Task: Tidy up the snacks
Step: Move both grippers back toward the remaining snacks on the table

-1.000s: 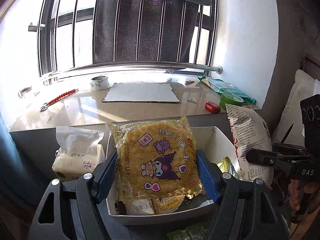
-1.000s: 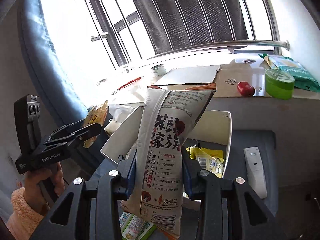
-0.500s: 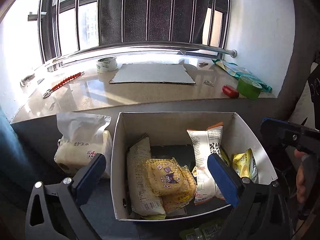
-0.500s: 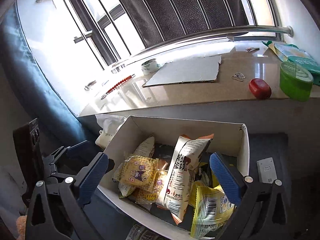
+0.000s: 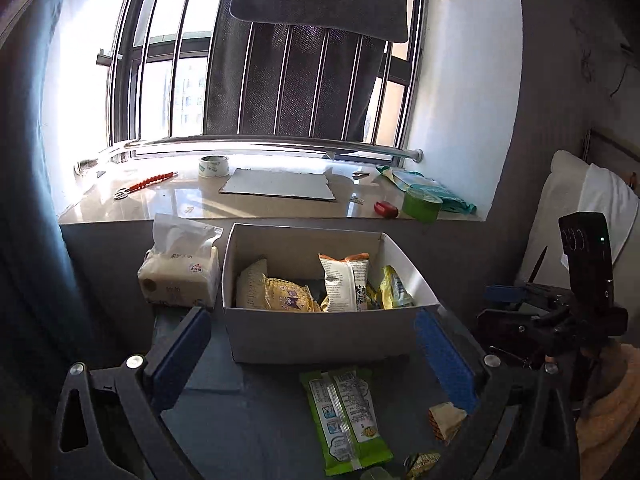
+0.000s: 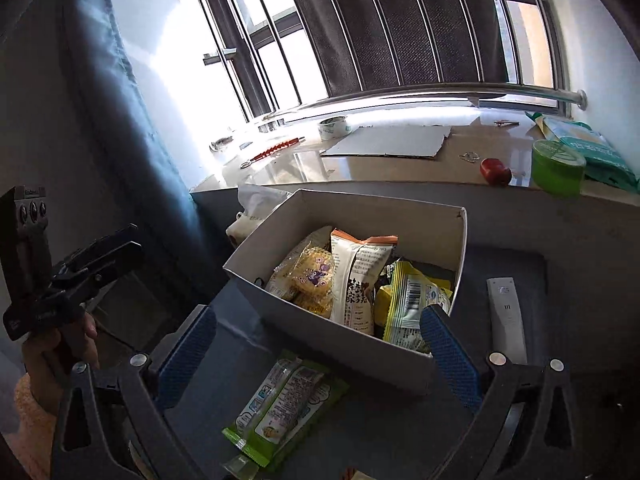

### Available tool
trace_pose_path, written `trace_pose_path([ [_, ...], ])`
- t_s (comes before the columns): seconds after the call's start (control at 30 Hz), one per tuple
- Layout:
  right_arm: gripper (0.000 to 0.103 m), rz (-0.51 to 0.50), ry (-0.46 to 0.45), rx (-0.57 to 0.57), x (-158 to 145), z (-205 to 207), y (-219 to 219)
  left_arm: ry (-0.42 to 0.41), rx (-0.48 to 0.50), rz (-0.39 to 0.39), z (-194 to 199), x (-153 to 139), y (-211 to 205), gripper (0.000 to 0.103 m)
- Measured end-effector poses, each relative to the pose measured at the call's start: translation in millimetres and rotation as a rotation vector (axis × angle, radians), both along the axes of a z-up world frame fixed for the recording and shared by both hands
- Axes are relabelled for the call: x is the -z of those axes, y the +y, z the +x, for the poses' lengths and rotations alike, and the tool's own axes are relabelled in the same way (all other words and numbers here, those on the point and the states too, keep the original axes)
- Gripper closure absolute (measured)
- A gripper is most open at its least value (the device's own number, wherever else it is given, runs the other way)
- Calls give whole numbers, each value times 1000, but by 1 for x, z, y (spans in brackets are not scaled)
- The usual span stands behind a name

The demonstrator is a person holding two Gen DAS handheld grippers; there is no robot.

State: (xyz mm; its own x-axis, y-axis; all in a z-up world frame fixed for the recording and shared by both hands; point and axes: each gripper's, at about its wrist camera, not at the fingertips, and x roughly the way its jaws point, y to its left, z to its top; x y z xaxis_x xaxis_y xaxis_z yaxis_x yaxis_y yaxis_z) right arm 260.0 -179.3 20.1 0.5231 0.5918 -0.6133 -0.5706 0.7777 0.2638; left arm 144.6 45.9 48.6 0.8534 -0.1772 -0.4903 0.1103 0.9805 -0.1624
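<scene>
A white cardboard box (image 5: 320,336) (image 6: 340,344) stands on the dark table and holds several snack packs. Among them are a yellow cartoon-print cracker pack (image 5: 286,298) (image 6: 314,274), a white pack with an orange top (image 5: 345,282) (image 6: 362,276) and a yellow-green pack (image 6: 412,304). In front of the box lies a green wafer pack (image 5: 346,416) (image 6: 286,404), with small wrapped sweets (image 5: 446,420) beside it. My left gripper (image 5: 316,360) is open and empty, short of the box. My right gripper (image 6: 320,356) is open and empty too, its right finger at the box's near corner.
A tissue pack (image 5: 178,270) sits left of the box. A white remote (image 6: 506,316) lies to the box's right. The windowsill behind carries a tape roll (image 5: 213,167), cardboard sheet (image 5: 278,185), green tub (image 6: 556,168), red object (image 6: 495,171). A blue curtain (image 6: 132,128) hangs on the left.
Both grippers opened: the left let go of the cartoon cracker pack, the right the white pack, and both packs now lie in the box. Both grippers then drew back from the box.
</scene>
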Motion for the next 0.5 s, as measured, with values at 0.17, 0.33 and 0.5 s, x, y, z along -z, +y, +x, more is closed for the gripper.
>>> trace_pose_path([
  [0.17, 0, 60, 9, -34, 24, -80, -50, 2, 15, 20, -90, 34, -33, 0],
  [0.33, 0, 108, 12, 94, 55, -138, -91, 86, 56, -71, -125, 76, -55, 0],
  [0.5, 0, 163, 69, 189, 91, -161, -110, 130, 61, -26, -133, 96, -64, 0],
])
